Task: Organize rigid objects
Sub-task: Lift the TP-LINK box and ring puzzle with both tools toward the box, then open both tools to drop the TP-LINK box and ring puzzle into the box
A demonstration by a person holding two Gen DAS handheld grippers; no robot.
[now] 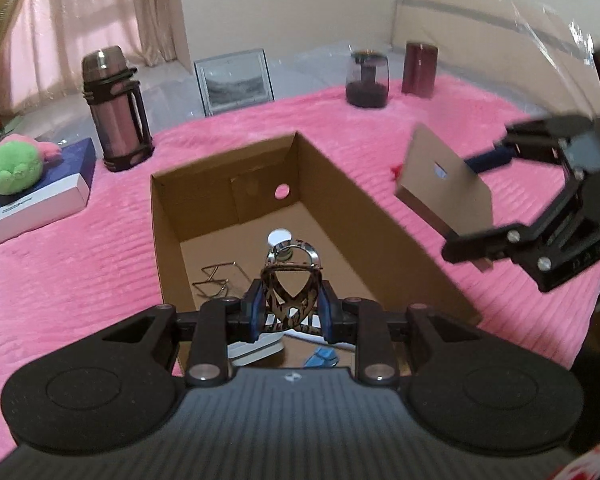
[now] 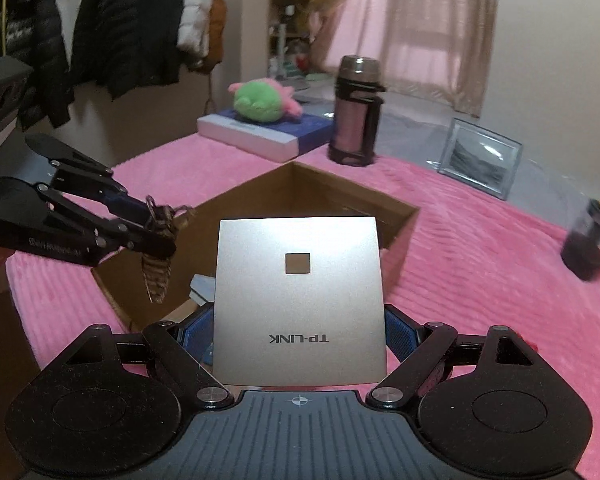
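My left gripper (image 1: 288, 312) clenched on patterned clip (image 1: 290, 292), hanging over box (image 1: 380, 216) for drop. Right gripper (image 2: 300, 320) grasping silver TP-LINK plate (image 2: 298, 300) by its edges, over box's near edge, next in.

"TP-LINK" stands in dark letters, upside down, near the close edge of the flat square silver-grey device (image 2: 298, 300). Lettering along the black gripper (image 2: 158, 236) at left is too blurred to read.

R gripper (image 2: 300, 332) clamps a silver TP-LINK box (image 2: 298, 300) above open cardboard box (image 2: 400, 220) on pink blanket (image 2: 480, 300). L gripper (image 2: 158, 224) holds patterned keyring item (image 2: 156, 276) over box's left edge.
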